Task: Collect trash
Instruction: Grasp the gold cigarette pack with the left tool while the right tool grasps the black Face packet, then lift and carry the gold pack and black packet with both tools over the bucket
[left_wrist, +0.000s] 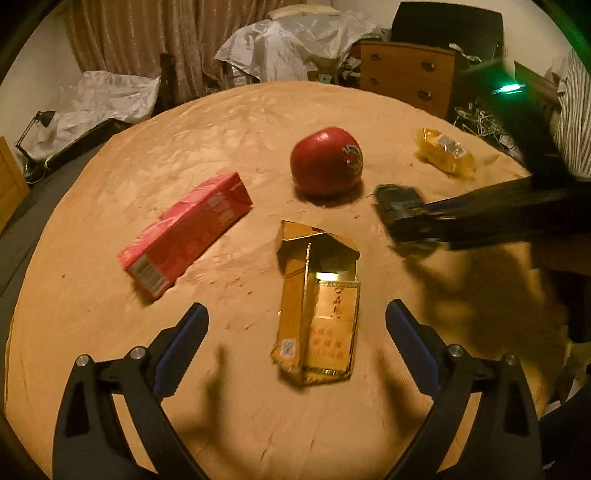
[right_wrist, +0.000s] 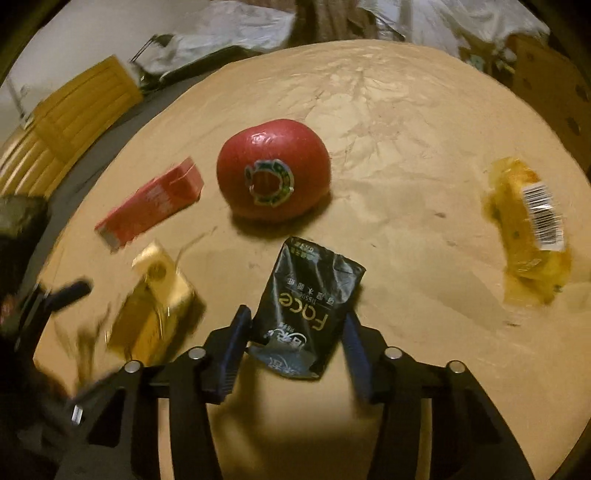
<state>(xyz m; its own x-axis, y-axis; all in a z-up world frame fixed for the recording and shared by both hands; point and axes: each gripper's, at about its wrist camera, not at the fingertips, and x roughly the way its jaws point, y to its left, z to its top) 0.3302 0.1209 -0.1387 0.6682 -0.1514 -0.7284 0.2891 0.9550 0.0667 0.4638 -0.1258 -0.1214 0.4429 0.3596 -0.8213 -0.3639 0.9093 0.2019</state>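
Note:
An opened gold carton (left_wrist: 317, 314) lies on the round tan table (left_wrist: 229, 140), between the fingers of my open left gripper (left_wrist: 295, 317). A red carton (left_wrist: 188, 232) lies to its left, a red apple-shaped pack (left_wrist: 327, 160) behind it, a yellow wrapper (left_wrist: 445, 153) at far right. My right gripper (right_wrist: 295, 325) is shut on a black tissue pack (right_wrist: 308, 306), held just above the table; it shows in the left wrist view (left_wrist: 400, 205). The right wrist view also shows the apple-shaped pack (right_wrist: 273, 173), red carton (right_wrist: 149, 205), gold carton (right_wrist: 155, 310) and yellow wrapper (right_wrist: 528, 230).
A wooden drawer unit (left_wrist: 406, 77) and tangled cables (left_wrist: 480, 122) stand behind the table at right. Silver sheeting (left_wrist: 295, 40) and a curtain (left_wrist: 140, 40) are at the back, a desk lamp (left_wrist: 33, 125) at left. Wooden slats (right_wrist: 66, 122) lie left of the table.

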